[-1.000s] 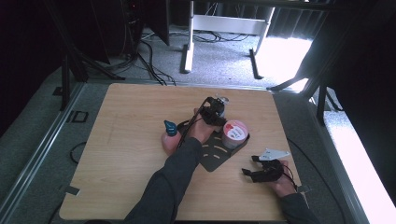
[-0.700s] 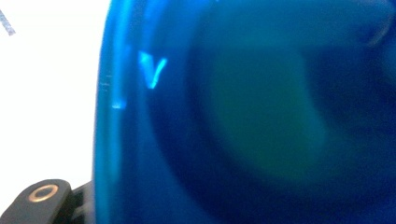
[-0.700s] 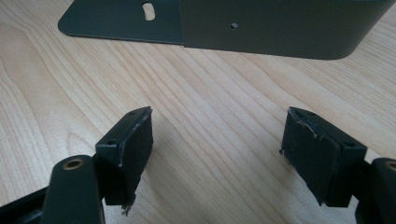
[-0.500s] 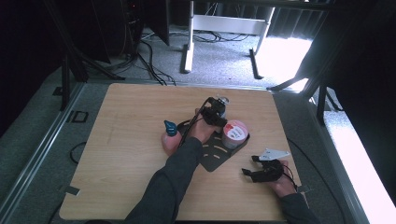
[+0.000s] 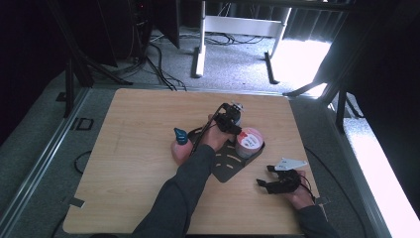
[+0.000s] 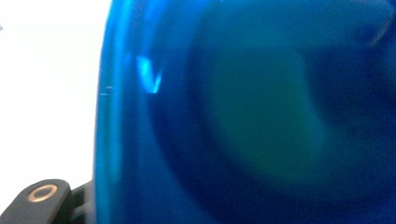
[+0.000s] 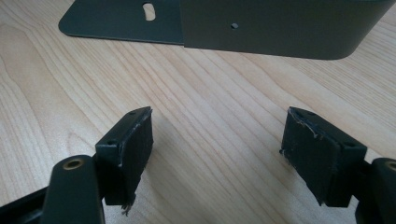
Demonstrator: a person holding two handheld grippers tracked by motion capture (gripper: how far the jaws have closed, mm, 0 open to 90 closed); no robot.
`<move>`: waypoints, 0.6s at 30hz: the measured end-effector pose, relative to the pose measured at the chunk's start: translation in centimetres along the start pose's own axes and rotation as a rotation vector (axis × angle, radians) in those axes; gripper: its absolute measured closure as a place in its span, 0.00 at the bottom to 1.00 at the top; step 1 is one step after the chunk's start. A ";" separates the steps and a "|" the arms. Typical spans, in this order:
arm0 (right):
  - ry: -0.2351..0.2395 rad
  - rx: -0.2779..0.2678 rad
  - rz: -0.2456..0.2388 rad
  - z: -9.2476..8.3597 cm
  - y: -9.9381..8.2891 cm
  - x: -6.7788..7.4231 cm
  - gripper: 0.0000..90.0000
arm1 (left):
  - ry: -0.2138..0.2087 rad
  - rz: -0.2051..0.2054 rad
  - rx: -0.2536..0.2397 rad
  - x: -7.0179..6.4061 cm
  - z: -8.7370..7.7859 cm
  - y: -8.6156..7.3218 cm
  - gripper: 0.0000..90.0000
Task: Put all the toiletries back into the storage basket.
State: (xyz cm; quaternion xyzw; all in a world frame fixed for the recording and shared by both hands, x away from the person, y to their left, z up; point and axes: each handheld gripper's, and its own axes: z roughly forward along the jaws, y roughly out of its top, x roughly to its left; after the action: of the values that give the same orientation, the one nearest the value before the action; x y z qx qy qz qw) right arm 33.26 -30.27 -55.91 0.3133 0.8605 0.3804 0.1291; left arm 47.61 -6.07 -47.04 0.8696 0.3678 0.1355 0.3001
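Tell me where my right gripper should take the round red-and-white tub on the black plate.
Probably across its side wall, below the top: the tub stands upright and round, so the open right gripper could span it. Come in from the near right side, since the left hand crowds its far left.

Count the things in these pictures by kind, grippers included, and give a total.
Grippers: 2 (left gripper, right gripper)
Black metal plate: 1
Round pink-topped tub: 1
Pink bottle with blue cap: 1
Blue see-through thing at the left jaws: 1
Total: 6
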 end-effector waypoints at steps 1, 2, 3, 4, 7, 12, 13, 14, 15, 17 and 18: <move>0.000 0.000 -0.001 0.0 0.0 0.0 0.27 | -0.001 0.000 0.001 0.0 0.0 0.0 0.61; -0.001 0.000 -0.001 0.0 0.0 0.0 0.27 | -0.003 0.000 0.000 0.0 0.0 0.0 0.60; 0.000 0.000 -0.001 0.0 0.0 0.0 0.27 | -0.004 0.001 0.000 0.1 0.0 0.0 0.60; 0.000 0.000 0.000 0.0 0.0 0.0 0.27 | -0.005 0.000 -0.001 0.1 0.0 0.0 0.60; -0.001 0.000 -0.001 0.0 0.0 0.0 0.27 | -0.010 -0.004 -0.002 0.1 0.0 0.0 0.60; -0.002 0.000 -0.002 0.0 0.0 0.0 0.27 | -0.017 -0.017 -0.029 0.1 -0.3 0.2 0.58; -0.001 0.000 -0.003 0.0 0.0 0.0 0.27 | -0.023 -0.022 -0.034 0.2 -0.3 0.3 0.57; -0.001 0.000 -0.003 0.0 0.0 0.0 0.27 | -0.022 -0.020 -0.033 0.2 -0.4 0.3 0.57; -0.001 0.000 -0.003 0.0 0.0 0.0 0.27 | -0.019 -0.019 -0.035 0.2 -0.4 0.4 0.57; -0.001 0.000 -0.003 0.0 0.0 0.0 0.27 | -0.026 -0.023 -0.044 0.2 -0.4 0.4 0.57; -0.001 0.000 -0.003 0.0 0.0 0.0 0.27 | -0.023 -0.018 -0.045 0.2 -0.3 0.4 0.58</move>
State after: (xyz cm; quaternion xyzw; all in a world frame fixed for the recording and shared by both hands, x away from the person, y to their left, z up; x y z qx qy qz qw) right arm 33.25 -30.26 -55.92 0.3122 0.8609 0.3801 0.1302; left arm 47.80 -6.02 -46.58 0.8608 0.3690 0.1313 0.3249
